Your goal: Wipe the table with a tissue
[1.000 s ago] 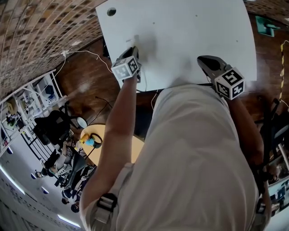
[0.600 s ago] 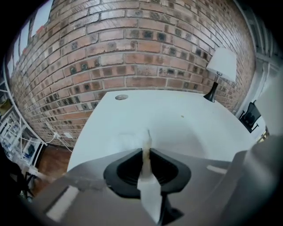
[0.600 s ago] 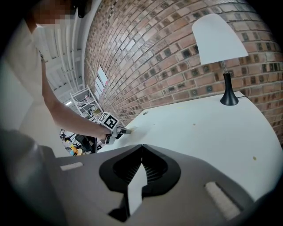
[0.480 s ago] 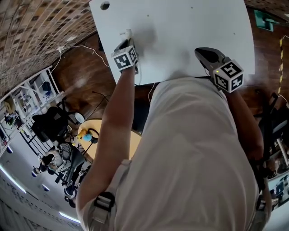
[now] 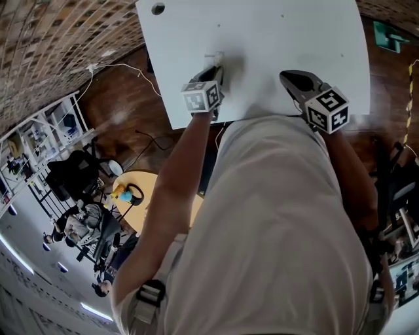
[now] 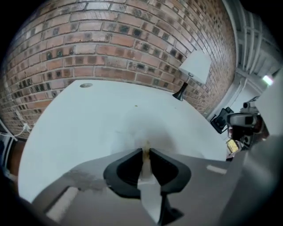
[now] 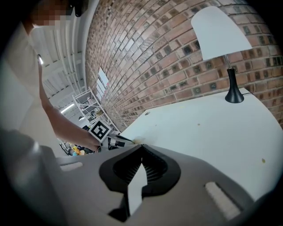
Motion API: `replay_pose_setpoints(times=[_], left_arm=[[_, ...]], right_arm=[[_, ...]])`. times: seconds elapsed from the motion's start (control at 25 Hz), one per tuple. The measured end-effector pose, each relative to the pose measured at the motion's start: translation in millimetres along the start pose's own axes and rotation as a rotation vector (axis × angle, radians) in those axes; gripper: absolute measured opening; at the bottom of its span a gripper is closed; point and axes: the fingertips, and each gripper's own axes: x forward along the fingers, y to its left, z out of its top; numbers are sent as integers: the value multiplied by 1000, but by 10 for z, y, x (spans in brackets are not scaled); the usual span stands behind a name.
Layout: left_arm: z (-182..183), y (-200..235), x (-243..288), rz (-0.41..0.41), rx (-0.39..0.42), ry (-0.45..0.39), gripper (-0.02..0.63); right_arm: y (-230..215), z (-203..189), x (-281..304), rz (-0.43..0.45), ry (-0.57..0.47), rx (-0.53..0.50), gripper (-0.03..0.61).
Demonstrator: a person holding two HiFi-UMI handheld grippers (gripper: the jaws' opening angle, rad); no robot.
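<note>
A small white tissue [image 5: 215,56] lies pressed on the white table [image 5: 294,33], pinched at the tips of my left gripper [image 5: 214,67]. In the left gripper view the jaws of that gripper [image 6: 146,152] are shut on the tissue [image 6: 140,134], whose pinched edge looks yellowish. My right gripper [image 5: 296,81] hovers over the table's near edge at the right, jaws shut with nothing between them [image 7: 141,148]. The right gripper view also shows the left gripper [image 7: 116,141] and the tissue [image 7: 135,141] on the table [image 7: 212,128].
A black-stemmed lamp with a white shade [image 6: 194,70] stands at the table's far right corner against the brick wall [image 6: 110,39]. A round hole [image 5: 158,8] sits near the far left corner. Small specks [image 7: 198,124] dot the tabletop. Wooden floor and cables [image 5: 124,72] lie left of the table.
My left gripper has slid to the right across the table with the tissue still in its jaws. The right gripper has kept its place.
</note>
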Motion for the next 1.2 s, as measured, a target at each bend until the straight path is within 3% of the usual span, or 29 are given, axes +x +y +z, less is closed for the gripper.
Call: replay_pose_setpoints(times=[0.12, 0.2, 0.44, 0.68, 0.96, 1.2], left_arm=[[-134, -217, 78, -117, -10, 0, 57], [-125, -299, 86, -135, -8, -17, 57], [105, -298, 93, -135, -48, -76, 58], [351, -152, -6, -117, -192, -167, 57], [662, 22, 124, -98, -184, -228, 55], [925, 290, 272, -42, -133, -217, 55]], right_arm=[[-12, 35, 13, 7, -5, 1, 9], [-42, 41, -9, 6, -6, 5, 9], [-158, 36, -24, 7, -2, 21, 9], [-134, 95, 52, 40, -3, 29, 9], [-288, 82, -62, 25, 7, 36, 9], [-335, 38, -180, 19, 11, 44, 8]])
